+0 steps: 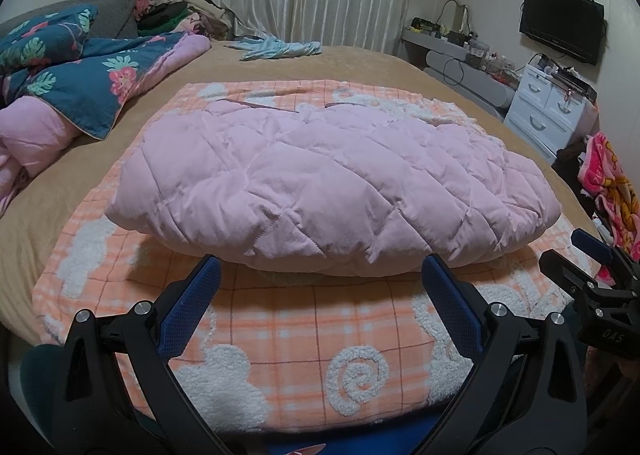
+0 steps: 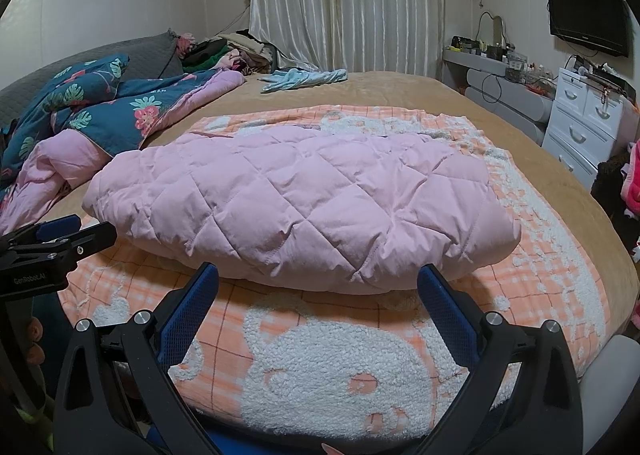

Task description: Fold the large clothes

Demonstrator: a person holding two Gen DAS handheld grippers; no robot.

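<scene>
A pink quilted jacket (image 1: 332, 183) lies folded into a puffy bundle on an orange plaid blanket (image 1: 280, 335) spread over the bed; in the right wrist view the pink quilted jacket (image 2: 304, 207) sits just beyond the fingers on the same orange plaid blanket (image 2: 320, 355). My left gripper (image 1: 320, 267) is open, its blue-padded fingers (image 1: 192, 303) just short of the jacket's near edge, holding nothing. My right gripper (image 2: 318, 275) is open too, close to the jacket's front edge. Each gripper shows at the edge of the other's view: the right gripper (image 1: 592, 271), the left gripper (image 2: 60, 239).
A blue floral duvet with pink lining (image 1: 80, 71) is heaped at the left. A light blue garment (image 1: 276, 49) lies at the far side of the tan bedspread (image 1: 360, 63). White drawers (image 1: 548, 103), a shelf and a wall TV (image 1: 560, 27) stand at the right. Curtains hang behind.
</scene>
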